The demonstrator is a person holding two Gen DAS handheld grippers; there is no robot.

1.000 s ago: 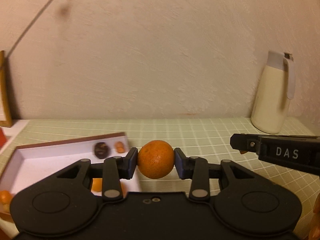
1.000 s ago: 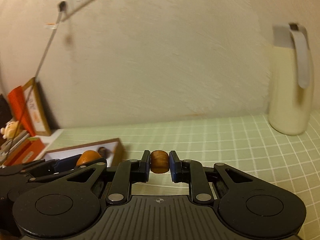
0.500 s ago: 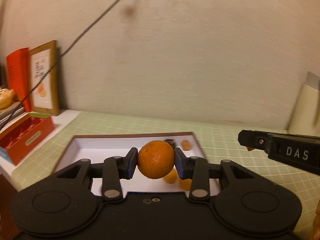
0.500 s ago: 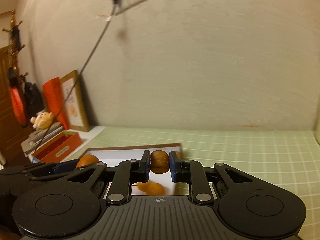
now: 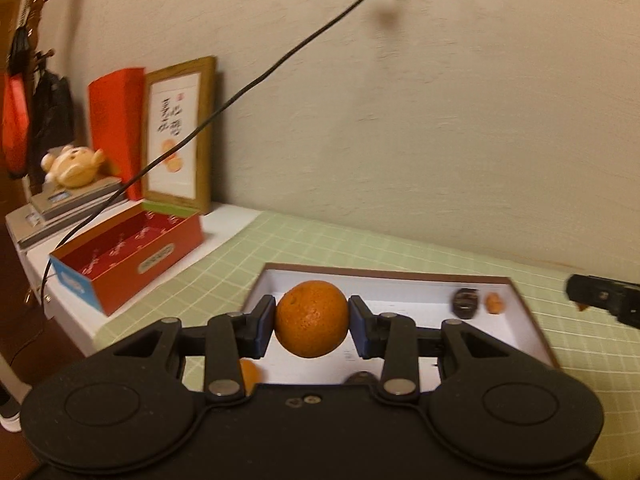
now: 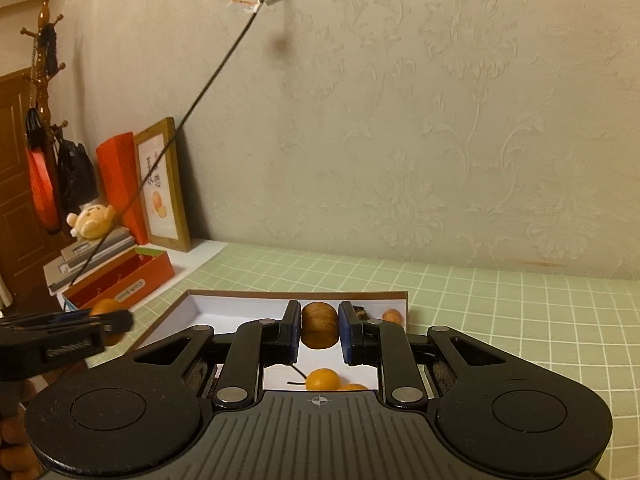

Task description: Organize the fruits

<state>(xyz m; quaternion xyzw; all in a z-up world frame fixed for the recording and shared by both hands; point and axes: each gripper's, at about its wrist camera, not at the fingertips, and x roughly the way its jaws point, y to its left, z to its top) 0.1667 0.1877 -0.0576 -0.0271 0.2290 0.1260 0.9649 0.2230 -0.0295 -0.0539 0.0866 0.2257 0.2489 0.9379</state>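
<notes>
While both grippers are held above the white tray (image 6: 192, 305), each is seen clamped on a fruit. An orange (image 5: 311, 319) is pinched between the pads of the left gripper (image 5: 311, 322), over the tray's near half. A small brown fruit (image 6: 319, 325) (barrel-shaped, kind unclear) is squeezed by the right gripper (image 6: 319, 330), over the tray's middle. Inside the tray, a dark fruit (image 5: 465, 301) and a small orange piece (image 5: 495, 302) are found at about 2 o'clock from the orange, side by side near the far wall. A stemmed orange fruit (image 6: 323, 379) is seen at 6 o'clock below the brown fruit. The tray is set on a green checked mat (image 6: 500, 304).
</notes>
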